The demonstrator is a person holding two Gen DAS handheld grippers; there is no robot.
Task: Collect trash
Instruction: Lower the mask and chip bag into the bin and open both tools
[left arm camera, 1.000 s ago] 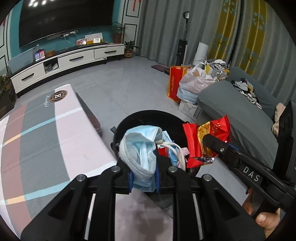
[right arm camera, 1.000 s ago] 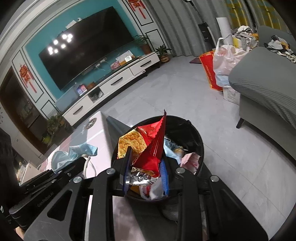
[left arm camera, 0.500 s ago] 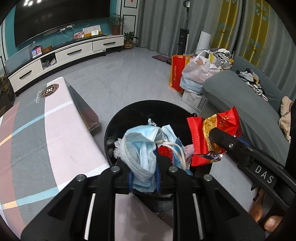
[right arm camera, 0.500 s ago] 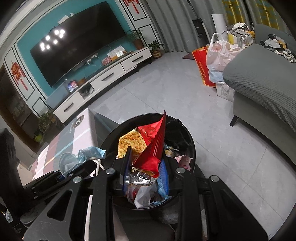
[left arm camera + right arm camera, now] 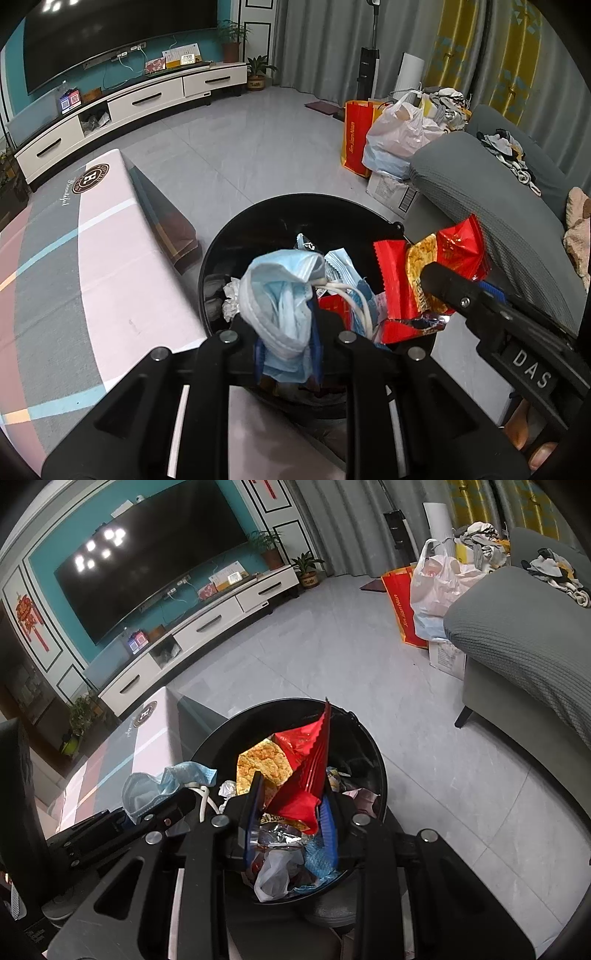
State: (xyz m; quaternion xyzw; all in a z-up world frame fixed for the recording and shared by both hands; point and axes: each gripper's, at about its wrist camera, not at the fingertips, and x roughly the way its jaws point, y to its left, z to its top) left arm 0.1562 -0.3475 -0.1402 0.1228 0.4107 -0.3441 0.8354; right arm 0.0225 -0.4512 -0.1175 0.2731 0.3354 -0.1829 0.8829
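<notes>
Trash fills the black bin that stands on the grey tile floor between a low table and a grey sofa. The left gripper is clenched on a crumpled blue face mask, held over the bin's near rim. The right gripper pinches a red snack wrapper with torn foil at its base, also above the open bin, just beside the mask. Paper scraps and a white plastic bag lie inside
</notes>
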